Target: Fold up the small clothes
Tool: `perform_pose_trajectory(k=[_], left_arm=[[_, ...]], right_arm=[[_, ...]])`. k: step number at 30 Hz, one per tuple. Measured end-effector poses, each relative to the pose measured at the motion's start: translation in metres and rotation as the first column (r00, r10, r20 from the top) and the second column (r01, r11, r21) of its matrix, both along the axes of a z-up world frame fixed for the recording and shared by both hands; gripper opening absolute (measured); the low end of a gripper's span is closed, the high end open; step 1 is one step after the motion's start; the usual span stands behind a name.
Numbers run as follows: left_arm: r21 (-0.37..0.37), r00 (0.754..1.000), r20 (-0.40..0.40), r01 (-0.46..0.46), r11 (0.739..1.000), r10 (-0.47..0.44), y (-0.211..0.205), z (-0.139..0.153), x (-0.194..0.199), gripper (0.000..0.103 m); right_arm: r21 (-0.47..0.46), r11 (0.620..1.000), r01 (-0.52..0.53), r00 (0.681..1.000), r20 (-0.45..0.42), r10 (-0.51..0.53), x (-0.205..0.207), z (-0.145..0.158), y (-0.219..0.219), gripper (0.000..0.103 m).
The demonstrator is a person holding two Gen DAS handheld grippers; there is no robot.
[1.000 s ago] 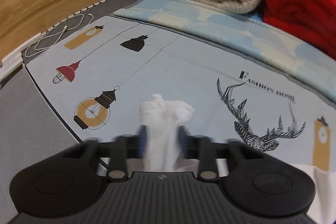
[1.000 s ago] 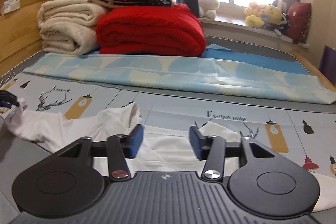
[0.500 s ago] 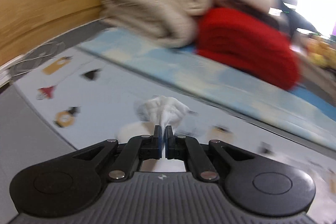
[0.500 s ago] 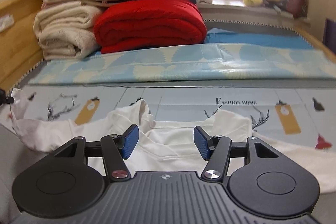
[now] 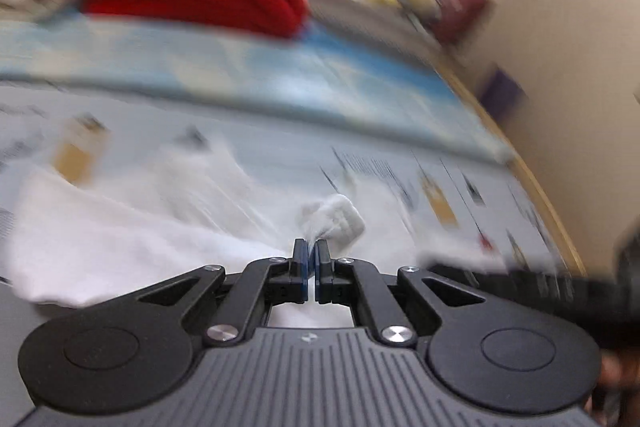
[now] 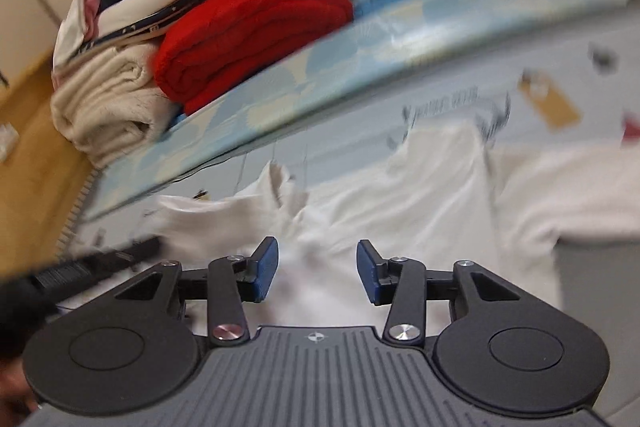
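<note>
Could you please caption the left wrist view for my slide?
Left gripper shut on a bunched end of the white garment, above the printed bedsheet.

white garment [image 6: 420,195] | red blanket [image 6: 256,27] | pale blue printed sheet [image 5: 280,131] | blue-padded black tongs [image 6: 316,267]

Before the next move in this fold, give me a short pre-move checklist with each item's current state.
1. Left gripper clamped on a bunch of the white garment: ok.
2. Right gripper pads not pressing cloth, jaws just been closing: ok.
3. Garment lying flat: not ok, rumpled.
4. Red blanket away from the garment: ok.
5. Which part the left gripper holds: cannot tell, blurred.
</note>
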State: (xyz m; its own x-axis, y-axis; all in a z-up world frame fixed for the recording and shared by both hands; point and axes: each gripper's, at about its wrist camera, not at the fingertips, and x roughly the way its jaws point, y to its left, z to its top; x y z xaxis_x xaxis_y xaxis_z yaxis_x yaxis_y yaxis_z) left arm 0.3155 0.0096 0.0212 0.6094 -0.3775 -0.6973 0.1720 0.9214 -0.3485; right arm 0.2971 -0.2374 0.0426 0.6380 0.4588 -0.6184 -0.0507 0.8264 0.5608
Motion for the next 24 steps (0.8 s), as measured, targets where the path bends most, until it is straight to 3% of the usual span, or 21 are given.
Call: perform_pose_trajectory(k=[2,3,9,14,19,20,23,24], left_arm=[[0.033,0.996,-0.071,0.059,0.998,-0.056,-0.016,-0.016,0.006,0.005],[0.053,0.997,-0.065,0.056,0.997,-0.052,-0.017,-0.016,0.008,0.005],[0.003,0.99,0.011,-0.138,0.99,0.138,0.052,0.012,0.025,0.01],[0.086,0.943,-0.014,-0.331,0.94,0.334,0.107,0.007,0.038,0.01],[0.071,0.896,0.01,-0.443,0.893,0.444,0.154,0.017,0.036,0.01],[0.07,0.884,0.017,-0.467,0.882,0.467,0.162,0.018,0.035,0.01],[0.069,0.852,0.02,-0.523,0.85,0.523,0.186,0.024,0.03,0.01],[0.064,0.844,0.014,-0.535,0.842,0.536,0.19,0.023,0.031,0.01]], right_arm=[[0.071,0.997,0.017,0.997,-0.07,-0.012,0.007,-0.013,-0.007,0.048],[0.08,0.996,0.036,0.994,-0.107,-0.028,0.011,-0.019,-0.01,0.051],[0.046,0.99,0.135,0.954,-0.275,-0.117,0.029,-0.054,-0.019,0.053],[0.014,0.997,0.076,0.934,-0.352,-0.066,0.039,-0.079,0.01,0.052],[-0.081,0.997,0.019,0.912,-0.408,-0.051,0.051,-0.104,0.043,0.052],[-0.11,0.994,0.011,0.91,-0.41,-0.055,0.052,-0.107,0.048,0.047],[-0.192,0.981,-0.041,0.935,-0.354,-0.03,0.049,-0.098,0.067,0.002],[-0.213,0.975,-0.059,0.945,-0.327,-0.015,0.048,-0.093,0.073,0.002]])
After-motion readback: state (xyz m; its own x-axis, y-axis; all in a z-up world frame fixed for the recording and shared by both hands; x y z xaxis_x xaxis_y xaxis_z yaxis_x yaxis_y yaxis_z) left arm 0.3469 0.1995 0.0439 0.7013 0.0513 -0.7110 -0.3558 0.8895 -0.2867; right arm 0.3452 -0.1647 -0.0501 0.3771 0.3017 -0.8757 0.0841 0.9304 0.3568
